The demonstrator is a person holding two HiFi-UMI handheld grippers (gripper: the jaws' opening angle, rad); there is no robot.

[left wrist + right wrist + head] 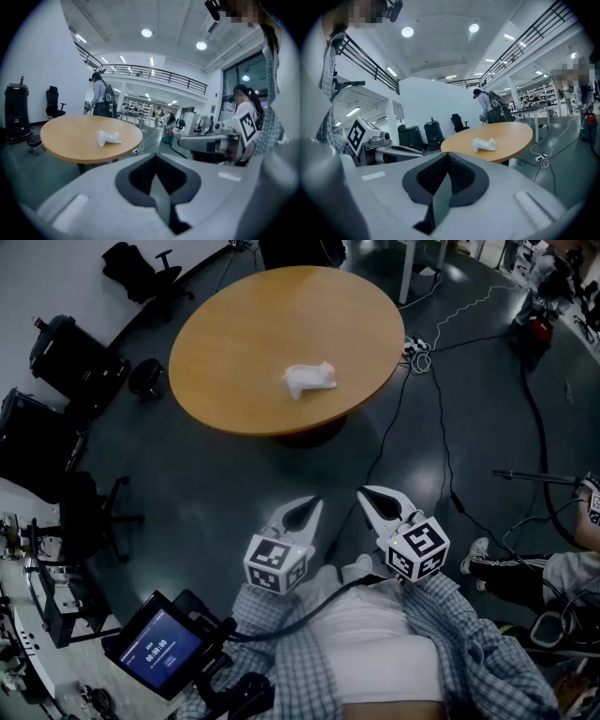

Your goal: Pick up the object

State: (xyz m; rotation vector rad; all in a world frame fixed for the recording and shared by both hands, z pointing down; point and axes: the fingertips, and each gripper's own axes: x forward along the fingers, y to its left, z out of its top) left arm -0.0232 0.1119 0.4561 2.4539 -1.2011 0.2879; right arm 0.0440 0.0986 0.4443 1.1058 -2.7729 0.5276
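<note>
A small white crumpled object lies near the middle of a round wooden table, far ahead of both grippers. It also shows in the left gripper view as the white object and in the right gripper view as the white object. My left gripper and right gripper are held close to my body, side by side, above the dark floor. Each is shut with nothing between its jaws. The left gripper and the right gripper both point toward the table.
Black office chairs and black cases stand left of the table. Cables and a power strip lie on the floor at right. A screen sits lower left. A person's leg is at the right edge.
</note>
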